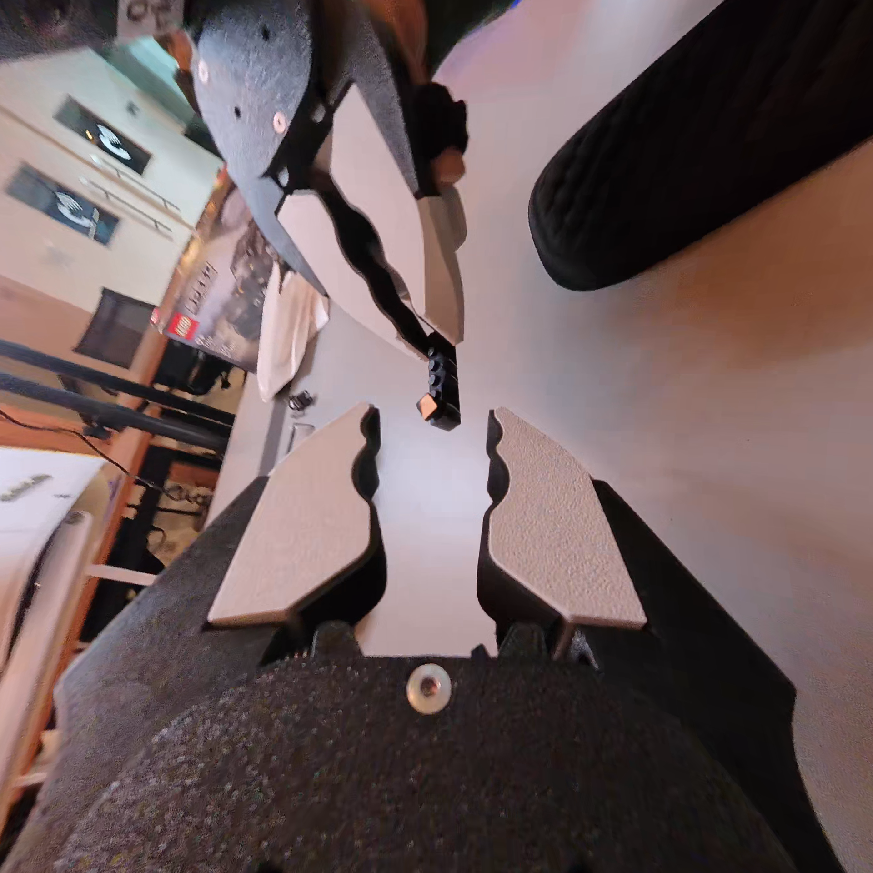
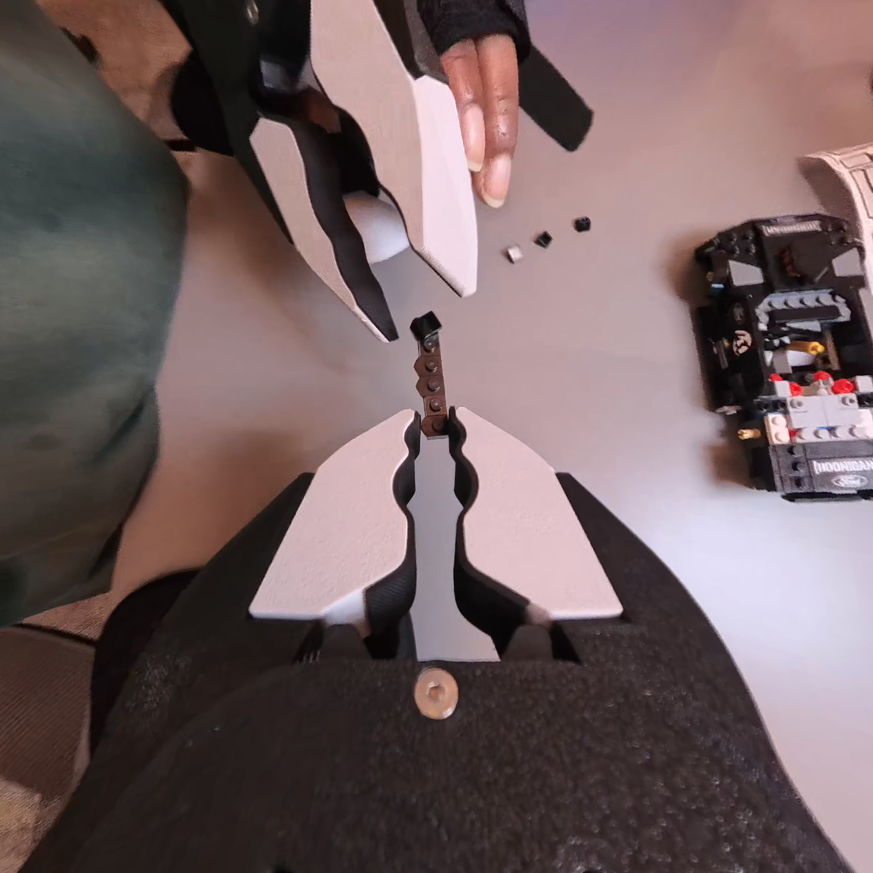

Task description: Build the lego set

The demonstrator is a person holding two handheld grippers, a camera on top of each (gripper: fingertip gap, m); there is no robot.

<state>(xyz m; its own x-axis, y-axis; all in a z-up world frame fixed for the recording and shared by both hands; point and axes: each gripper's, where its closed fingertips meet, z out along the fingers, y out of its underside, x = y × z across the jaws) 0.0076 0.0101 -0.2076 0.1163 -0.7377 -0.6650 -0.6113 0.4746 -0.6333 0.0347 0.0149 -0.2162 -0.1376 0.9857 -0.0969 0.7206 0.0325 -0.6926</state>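
My right gripper (image 2: 434,418) is shut on the near end of a thin dark lego plate strip (image 2: 431,378) and holds it above the grey table. A small black piece (image 2: 425,325) sits on the strip's far end. My left gripper (image 2: 427,312) is open, its tips on either side of that small piece, apart from it. In the left wrist view my left gripper (image 1: 432,418) is open and empty. Just beyond its tips hangs the strip (image 1: 444,382) with the small piece (image 1: 429,405), held by the right gripper (image 1: 441,347).
A partly built black, grey and white lego car (image 2: 784,359) lies on the table at the right. Three small loose pieces (image 2: 543,238) lie beyond the grippers. A booklet (image 2: 845,184) is at far right. A lego box (image 1: 212,302) and a white bag (image 1: 288,330) stand farther off. Left and right tips are no more than a few centimetres apart.
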